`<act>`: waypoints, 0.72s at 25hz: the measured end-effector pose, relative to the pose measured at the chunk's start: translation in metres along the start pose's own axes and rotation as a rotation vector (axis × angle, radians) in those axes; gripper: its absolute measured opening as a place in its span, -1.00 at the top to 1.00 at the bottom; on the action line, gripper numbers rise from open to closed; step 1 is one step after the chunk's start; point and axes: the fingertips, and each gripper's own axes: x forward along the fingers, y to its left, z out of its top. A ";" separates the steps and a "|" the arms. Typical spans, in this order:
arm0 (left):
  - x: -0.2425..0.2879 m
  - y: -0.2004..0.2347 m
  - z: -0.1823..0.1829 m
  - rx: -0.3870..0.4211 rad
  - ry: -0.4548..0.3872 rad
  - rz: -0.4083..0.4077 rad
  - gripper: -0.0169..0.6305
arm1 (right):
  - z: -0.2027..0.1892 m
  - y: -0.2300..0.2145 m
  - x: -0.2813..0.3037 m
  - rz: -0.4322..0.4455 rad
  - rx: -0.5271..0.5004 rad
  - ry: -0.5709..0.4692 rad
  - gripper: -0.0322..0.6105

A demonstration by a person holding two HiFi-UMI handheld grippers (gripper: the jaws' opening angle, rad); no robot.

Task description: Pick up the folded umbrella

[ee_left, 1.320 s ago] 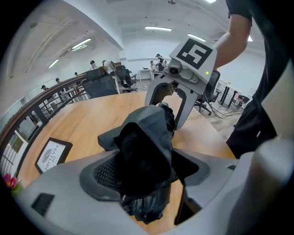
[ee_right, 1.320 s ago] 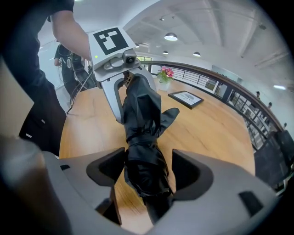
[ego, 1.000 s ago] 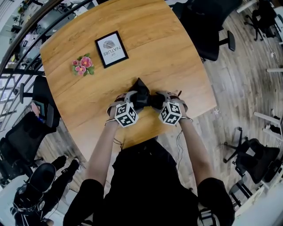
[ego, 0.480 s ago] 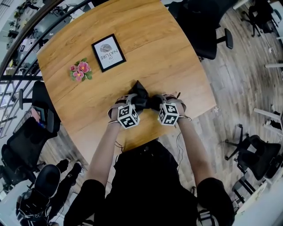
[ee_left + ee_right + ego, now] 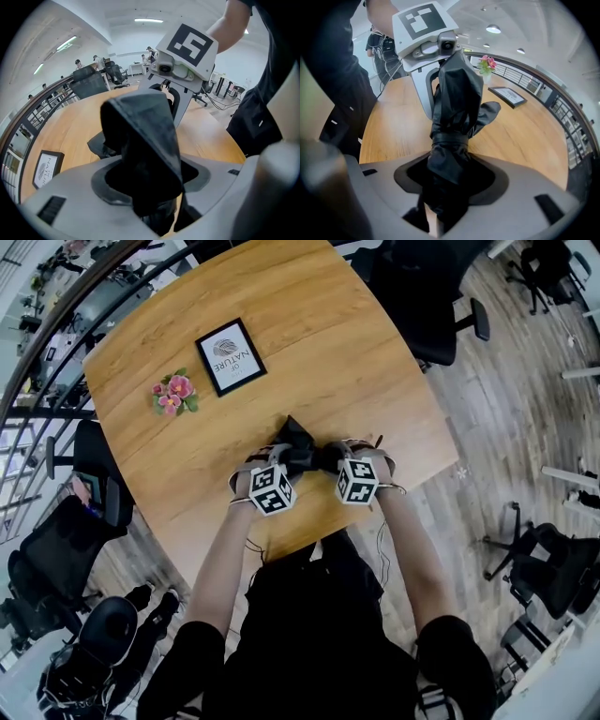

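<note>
Nearest the person, the left gripper (image 5: pixel 157 213) has one end of the umbrella (image 5: pixel 140 140) between its jaws. They have just been closing, and they now stand partly closed with dark cloth filling the gap and pressed from both sides. A loose fold of that cloth rises past the jaw tips.

The right gripper (image 5: pixel 436 206) has the umbrella's other end. Its jaws have also just been closing and now clamp the bundled cloth just short of the strap (image 5: pixel 450 138) wound round the umbrella. The bundle is thick, so neither pair of jaws comes fully together.

In the head view the umbrella stretches crosswise between the two grippers, which point inward at it from either side. It sits over the near part of the table (image 5: pixel 328 352). Whether it still touches the wood cannot be told.

Beyond the umbrella and to its left, a picture frame (image 5: pixel 231 356) lies flat on the table. A small bunch of pink flowers (image 5: pixel 173 395) lies further left of the umbrella than the frame does. Farthest from the umbrella, past the table's far edge on the right, stands a black office chair (image 5: pixel 422 296).
</note>
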 end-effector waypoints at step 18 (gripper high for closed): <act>-0.038 -0.016 0.050 0.105 -0.006 0.088 0.11 | 0.005 0.004 -0.062 -0.122 -0.046 -0.010 0.19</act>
